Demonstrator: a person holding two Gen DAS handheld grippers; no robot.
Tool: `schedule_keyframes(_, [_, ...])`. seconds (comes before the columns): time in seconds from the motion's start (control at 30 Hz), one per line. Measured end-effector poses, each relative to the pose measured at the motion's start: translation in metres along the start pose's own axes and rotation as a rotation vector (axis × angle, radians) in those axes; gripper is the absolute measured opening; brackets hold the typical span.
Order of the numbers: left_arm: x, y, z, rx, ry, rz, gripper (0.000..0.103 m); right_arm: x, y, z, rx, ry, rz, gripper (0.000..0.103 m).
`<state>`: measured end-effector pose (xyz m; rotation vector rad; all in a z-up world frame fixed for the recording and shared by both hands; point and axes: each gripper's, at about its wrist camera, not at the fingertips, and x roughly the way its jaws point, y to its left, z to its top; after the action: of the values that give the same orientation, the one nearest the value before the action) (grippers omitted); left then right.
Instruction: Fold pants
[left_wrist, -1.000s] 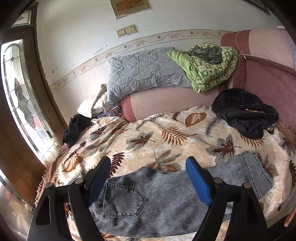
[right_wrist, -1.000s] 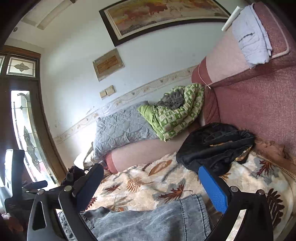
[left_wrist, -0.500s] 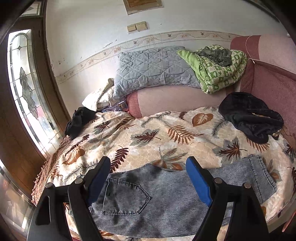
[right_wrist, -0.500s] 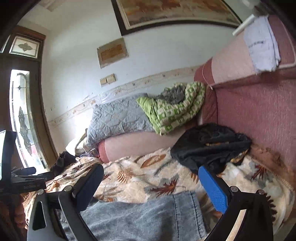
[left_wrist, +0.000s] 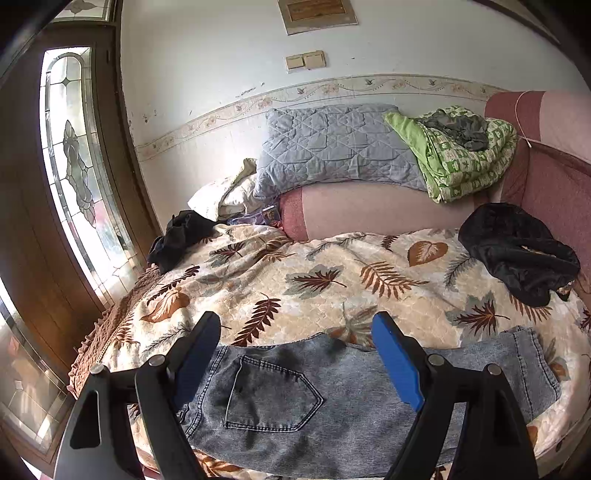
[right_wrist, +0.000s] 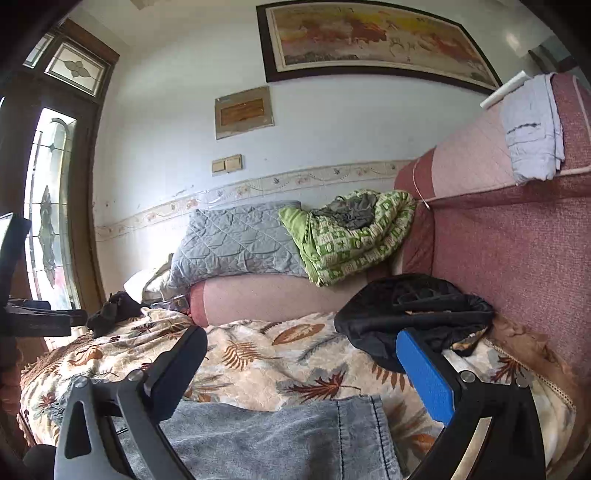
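Note:
Grey-blue denim pants (left_wrist: 317, 398) lie flat along the near edge of a sofa covered by a leaf-print blanket (left_wrist: 332, 280). The back pocket faces up at the left; the leg hems lie at the right. My left gripper (left_wrist: 295, 358) is open and empty, held above the waist and pocket end. My right gripper (right_wrist: 299, 373) is open and empty, held above the leg hem end of the pants (right_wrist: 280, 439). Neither touches the cloth.
A black garment (left_wrist: 517, 258) lies at the back right of the blanket, another dark garment (left_wrist: 177, 236) at the back left. A grey quilted pillow (left_wrist: 332, 147) and a green blanket (left_wrist: 458, 155) rest on the sofa's far arm. A wooden door with glass (left_wrist: 74, 166) stands left.
Both grippers have drawn back and tilted a little, so the views shifted; the pants have not moved. Both stay open and empty.

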<state>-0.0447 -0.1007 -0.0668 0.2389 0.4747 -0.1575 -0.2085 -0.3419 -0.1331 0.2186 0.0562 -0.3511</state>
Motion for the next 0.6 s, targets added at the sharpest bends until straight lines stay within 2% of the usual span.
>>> schedule_keyframes(0.17, [0.0, 0.002, 0.0, -0.001, -0.001, -0.003, 0.084, 0.013, -0.012, -0.005, 0.047, 0.08, -0.027, 0.103])
schedule_keyframes(0.6, [0.001, -0.002, -0.002, -0.009, 0.014, -0.007, 0.084, 0.026, -0.009, -0.016, 0.015, 0.157, -0.031, 0.103])
